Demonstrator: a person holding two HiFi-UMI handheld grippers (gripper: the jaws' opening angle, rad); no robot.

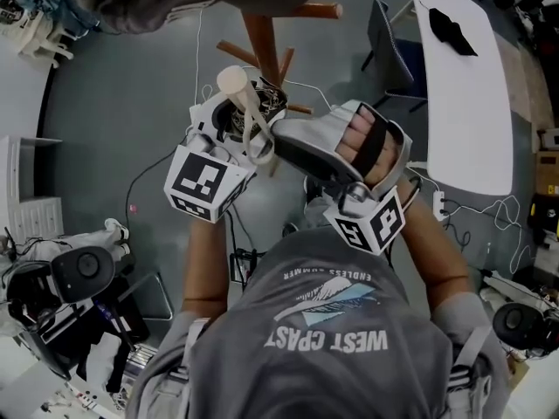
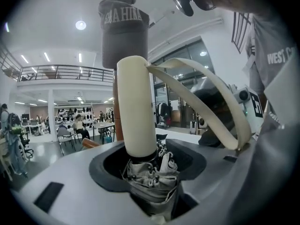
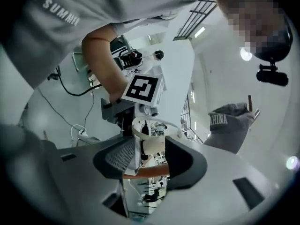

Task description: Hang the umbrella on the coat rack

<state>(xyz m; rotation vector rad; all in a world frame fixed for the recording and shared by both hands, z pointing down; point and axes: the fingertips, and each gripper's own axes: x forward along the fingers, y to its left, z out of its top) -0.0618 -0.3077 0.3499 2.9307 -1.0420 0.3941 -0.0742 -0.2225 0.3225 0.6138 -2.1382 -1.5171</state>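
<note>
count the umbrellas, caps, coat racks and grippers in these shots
umbrella: 1
cap: 1
coat rack: 1
grippers: 2, left gripper and right gripper
total: 5

Grey floor point(image 1: 122, 103) fills the view, and the wooden coat rack point(image 1: 260, 37) stands on it up top. A dark cable point(image 1: 147, 170) trails over the floor at left, and a white power strip point(image 1: 439, 204) with leads lies at right. The white table point(image 1: 476, 129) stands upper right, with one black object point(image 1: 452, 30) lying near its far end. A chair point(image 1: 397, 59) sits just beside it.
</note>
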